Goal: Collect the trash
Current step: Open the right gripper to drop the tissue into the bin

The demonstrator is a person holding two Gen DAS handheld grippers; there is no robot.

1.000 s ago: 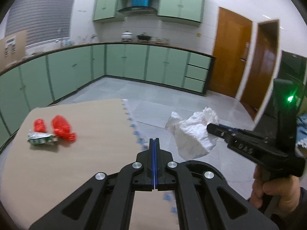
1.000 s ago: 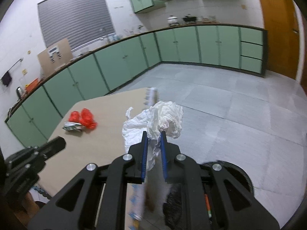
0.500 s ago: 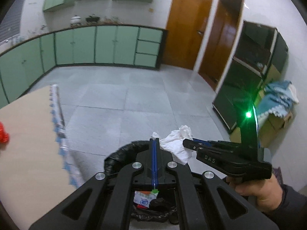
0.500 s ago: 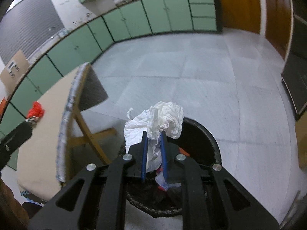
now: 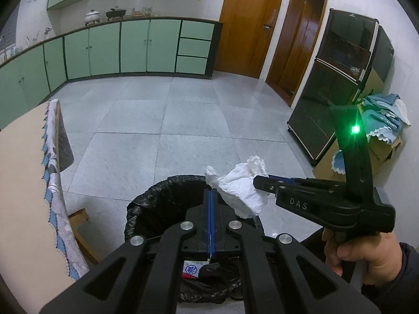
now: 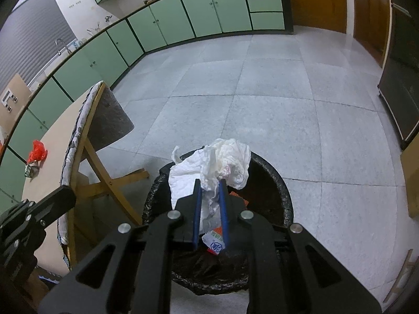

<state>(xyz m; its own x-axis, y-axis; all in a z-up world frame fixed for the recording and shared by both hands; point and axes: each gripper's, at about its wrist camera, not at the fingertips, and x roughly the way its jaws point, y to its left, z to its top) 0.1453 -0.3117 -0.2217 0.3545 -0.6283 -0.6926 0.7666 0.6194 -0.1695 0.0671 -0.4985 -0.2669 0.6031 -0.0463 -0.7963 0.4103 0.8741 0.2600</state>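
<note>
Currently we note right gripper [image 6: 210, 183] clamped on crumpled white tissue [image 6: 209, 167], held directly above black-lined bin [image 6: 272, 172]. Left gripper [image 5: 211, 192] pressed closed, holding nothing, over bin's 6 o'clock rim. We judge tissue light, soft, compressible; pinch at bunched centre suffices, loose flaps may snag on liner. Red wrapper [image 6: 37, 151] and small packet [image 6: 29, 170] remain on tabletop [image 6: 52, 141], at 9 o'clock from bin.
</note>
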